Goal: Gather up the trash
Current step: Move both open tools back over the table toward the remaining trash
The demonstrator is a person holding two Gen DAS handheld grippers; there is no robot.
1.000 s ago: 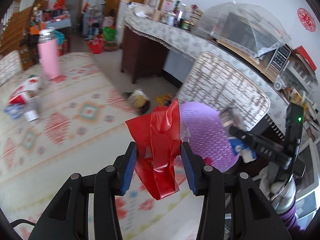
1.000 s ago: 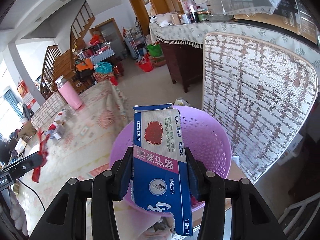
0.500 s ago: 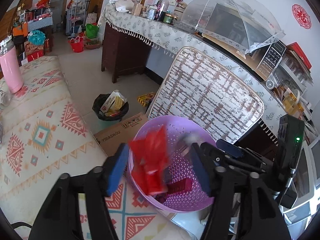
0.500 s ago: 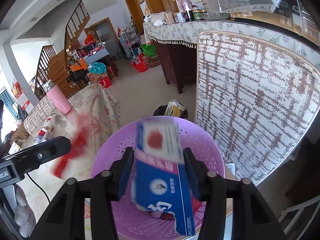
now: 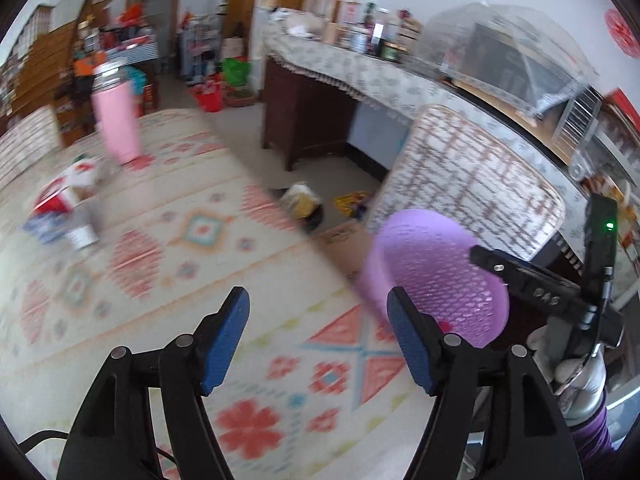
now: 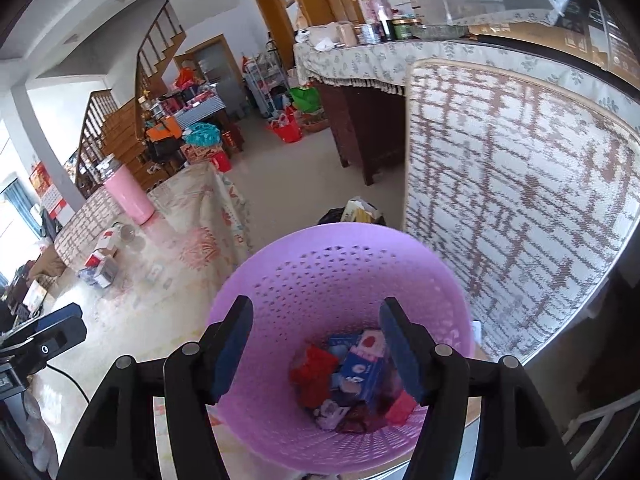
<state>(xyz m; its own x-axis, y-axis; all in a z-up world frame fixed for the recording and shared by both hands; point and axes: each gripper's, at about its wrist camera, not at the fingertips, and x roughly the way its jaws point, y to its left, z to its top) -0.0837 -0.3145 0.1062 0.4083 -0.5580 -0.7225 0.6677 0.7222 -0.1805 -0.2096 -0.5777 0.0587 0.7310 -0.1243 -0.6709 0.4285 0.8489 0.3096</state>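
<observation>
A purple perforated basket stands below my right gripper, whose jaws are opening with nothing between them. At the basket's bottom lie a blue box, a red wrapper and other scraps. In the left wrist view the basket sits to the right of my left gripper, which hangs over the patterned tablecloth; its jaws are opening and hold nothing. More trash lies blurred at the table's far left, also seen as small boxes in the right wrist view.
A pink tumbler stands at the table's far end. A woven chair back rises right behind the basket. On the floor beyond sit a black bin with waste and a cardboard box. A long covered counter runs behind.
Both grippers let go: the red wrapper and the blue box dropped into the purple basket. My left gripper swung over the basket, then back left over the tablecloth. Both jaws stand wider.
</observation>
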